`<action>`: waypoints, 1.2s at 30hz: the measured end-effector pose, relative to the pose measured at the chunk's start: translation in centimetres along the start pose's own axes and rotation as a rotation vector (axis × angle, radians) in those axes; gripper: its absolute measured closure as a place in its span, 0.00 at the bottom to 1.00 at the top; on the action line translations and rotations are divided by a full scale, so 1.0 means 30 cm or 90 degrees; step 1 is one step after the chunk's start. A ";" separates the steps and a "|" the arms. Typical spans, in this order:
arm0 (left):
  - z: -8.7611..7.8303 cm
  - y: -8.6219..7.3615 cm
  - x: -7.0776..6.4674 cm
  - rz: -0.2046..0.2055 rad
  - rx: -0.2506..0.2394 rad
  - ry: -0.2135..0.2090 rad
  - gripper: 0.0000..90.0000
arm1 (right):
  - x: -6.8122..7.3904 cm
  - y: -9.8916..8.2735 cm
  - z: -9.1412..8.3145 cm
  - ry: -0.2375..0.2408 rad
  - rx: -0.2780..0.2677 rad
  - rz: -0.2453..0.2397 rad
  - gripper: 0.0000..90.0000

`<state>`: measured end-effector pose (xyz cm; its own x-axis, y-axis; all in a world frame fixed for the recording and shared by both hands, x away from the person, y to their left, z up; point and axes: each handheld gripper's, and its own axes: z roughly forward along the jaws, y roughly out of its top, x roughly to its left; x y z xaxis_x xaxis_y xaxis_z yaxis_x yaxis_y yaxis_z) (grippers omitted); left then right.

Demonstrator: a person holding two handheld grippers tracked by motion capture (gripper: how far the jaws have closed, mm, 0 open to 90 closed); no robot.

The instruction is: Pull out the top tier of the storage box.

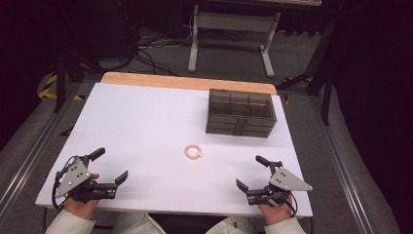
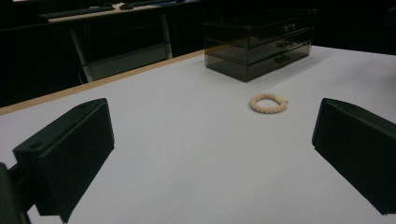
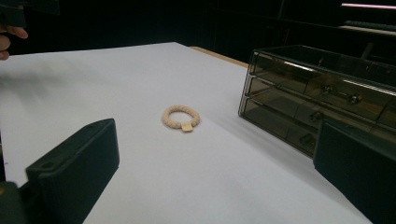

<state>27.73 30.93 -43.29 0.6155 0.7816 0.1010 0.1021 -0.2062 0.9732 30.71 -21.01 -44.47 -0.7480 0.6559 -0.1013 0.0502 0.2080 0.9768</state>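
Observation:
A cream braided ring [image 1: 193, 151] lies flat on the white table [image 1: 146, 122], roughly at its middle; the left gripper view has the ring [image 2: 268, 102] ahead and the right gripper view has the ring [image 3: 181, 117] with a small tag on it. A smoky clear drawer box [image 1: 240, 112] stands behind it at the back right. My left gripper [image 1: 110, 165] rests at the near left corner, jaws wide apart with nothing between them. My right gripper [image 1: 252, 171] rests at the near right corner, likewise open and empty. Both point toward the table's middle.
The drawer box [image 2: 259, 43] has three drawer levels with small pulls, as the drawer box [image 3: 322, 100] in the right gripper view makes plain. A wooden strip [image 1: 187, 82] edges the table's far side. Beyond it stand a desk frame [image 1: 231, 36] and floor cables.

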 end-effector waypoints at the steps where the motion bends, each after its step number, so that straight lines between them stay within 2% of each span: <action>1: -0.002 0.001 -0.001 -0.001 -0.002 0.001 0.00 | 0.001 0.000 0.000 0.001 0.002 -0.001 0.01; 5: -0.002 0.006 -0.006 0.021 -0.007 -0.007 0.00 | 0.003 0.002 0.000 0.000 0.000 -0.005 0.01; 9: 0.002 0.008 -0.018 0.017 -0.004 -0.005 0.00 | 0.006 0.004 0.002 0.002 0.004 -0.008 0.01; 11: 0.004 0.009 -0.014 0.023 0.000 -0.015 0.00 | 0.007 0.006 0.004 0.001 0.004 -0.009 0.01; 12: 0.003 0.008 -0.018 0.012 -0.002 -0.005 0.00 | 0.008 0.008 0.004 0.002 0.009 -0.007 0.01; 14: 0.000 0.008 -0.017 0.009 -0.002 -0.003 0.00 | 0.011 0.012 0.004 0.001 0.015 -0.012 0.02; 16: -0.004 0.007 -0.017 0.008 -0.001 0.001 0.00 | 0.014 0.014 0.006 0.000 0.016 -0.015 0.02; 18: -0.005 0.007 -0.012 0.022 0.001 0.010 0.00 | 0.016 0.015 0.010 -0.001 0.019 -0.015 0.02; 19: -0.006 0.004 -0.014 0.013 0.001 0.019 0.00 | 0.016 0.015 0.013 -0.002 0.020 -0.016 0.02; 23: -0.006 0.002 -0.009 0.007 0.003 0.022 0.00 | 0.016 0.025 0.021 -0.007 0.020 -0.018 0.02; 28: -0.005 0.007 -0.013 0.014 0.001 0.025 0.00 | 0.006 0.049 0.033 -0.006 0.022 -0.026 0.02; 29: -0.003 0.008 -0.011 0.021 0.005 0.018 0.00 | 0.003 0.053 0.035 -0.004 0.021 -0.027 0.02; 32: 0.001 0.007 -0.019 0.012 0.005 0.027 0.00 | -0.006 0.064 0.045 -0.004 0.022 -0.027 0.02; 34: 0.002 0.008 -0.019 0.014 0.005 0.027 0.00 | -0.009 0.069 0.048 -0.004 0.026 -0.026 0.02; 36: 0.002 0.009 -0.016 0.027 0.009 0.017 0.00 | -0.018 0.088 0.061 -0.004 0.025 -0.029 0.02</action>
<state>27.53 30.47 -43.10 0.5986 0.7874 0.1473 0.0872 -0.2468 0.9651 32.46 -19.49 -42.19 -0.7455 0.6500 -0.1473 0.0417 0.2661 0.9630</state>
